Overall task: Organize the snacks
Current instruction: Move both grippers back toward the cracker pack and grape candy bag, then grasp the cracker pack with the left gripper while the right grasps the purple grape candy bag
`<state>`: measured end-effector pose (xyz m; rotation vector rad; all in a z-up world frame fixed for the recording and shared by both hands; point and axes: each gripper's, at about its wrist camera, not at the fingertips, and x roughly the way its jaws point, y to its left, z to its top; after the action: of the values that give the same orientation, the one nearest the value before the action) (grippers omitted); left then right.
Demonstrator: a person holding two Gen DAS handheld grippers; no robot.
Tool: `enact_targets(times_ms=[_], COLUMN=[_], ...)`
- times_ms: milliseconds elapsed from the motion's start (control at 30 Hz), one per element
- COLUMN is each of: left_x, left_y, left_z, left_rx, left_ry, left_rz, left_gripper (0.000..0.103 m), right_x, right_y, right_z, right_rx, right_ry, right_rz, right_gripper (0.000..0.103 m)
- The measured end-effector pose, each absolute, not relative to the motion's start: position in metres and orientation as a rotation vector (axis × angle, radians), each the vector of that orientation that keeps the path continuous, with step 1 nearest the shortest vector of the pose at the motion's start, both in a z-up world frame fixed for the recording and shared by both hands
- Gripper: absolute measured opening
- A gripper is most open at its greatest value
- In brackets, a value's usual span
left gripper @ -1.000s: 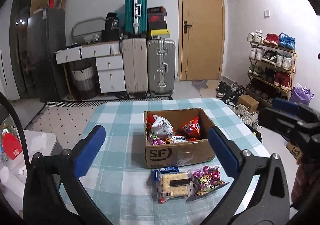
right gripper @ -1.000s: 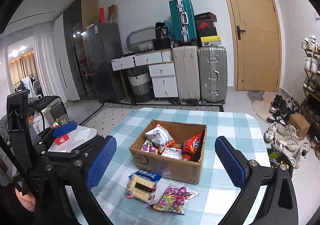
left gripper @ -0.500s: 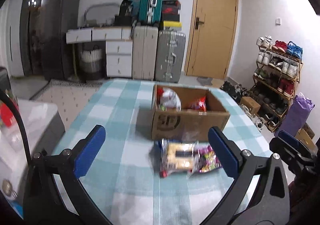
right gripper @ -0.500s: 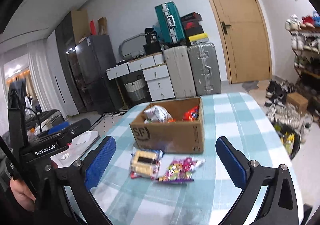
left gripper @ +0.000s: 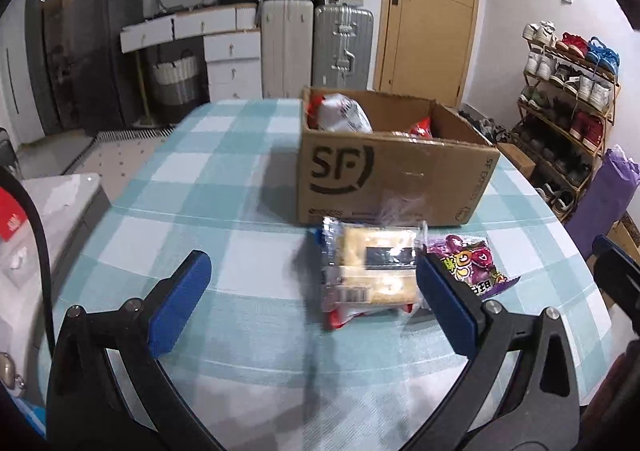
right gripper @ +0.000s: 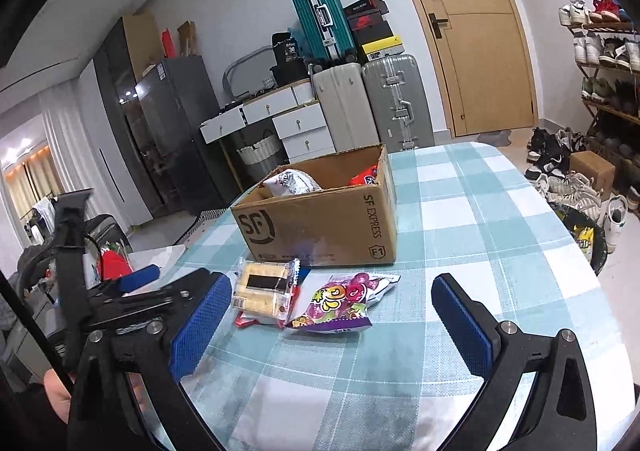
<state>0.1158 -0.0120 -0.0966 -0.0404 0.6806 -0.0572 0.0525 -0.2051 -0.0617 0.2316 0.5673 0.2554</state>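
Your desk [right gripper: 460, 219] wore a teal-and-white checked cloth. On it sat a brown cardboard box [right gripper: 320, 227] printed with black lettering. Near it lay a pale yellow cracker packet [right gripper: 262, 289] with a dark band, and to its right a purple candy bag [right gripper: 340, 303]. Your jaws carried blue pads [left gripper: 180, 303] on black frames.

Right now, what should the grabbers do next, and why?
Probably ease the open left gripper forward and down around the cracker pack. It lies on the table in front of the box, beside the purple candy bag, not yet put away.
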Motion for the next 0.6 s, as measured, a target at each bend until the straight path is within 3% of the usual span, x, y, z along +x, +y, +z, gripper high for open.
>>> enact_targets(times_ms=[600], left_x=[0.189], left_y=[-0.049], left_z=[-0.150], left_rx=[-0.043], left_ry=[0.849], left_rz=[-0.168], left_gripper=[0.100], right_x=[0.062], right_y=[-0.209], right_z=[-0.073], right_rx=[0.262], right_ry=[0.636], right_rz=[0.263], right_gripper=[0.102])
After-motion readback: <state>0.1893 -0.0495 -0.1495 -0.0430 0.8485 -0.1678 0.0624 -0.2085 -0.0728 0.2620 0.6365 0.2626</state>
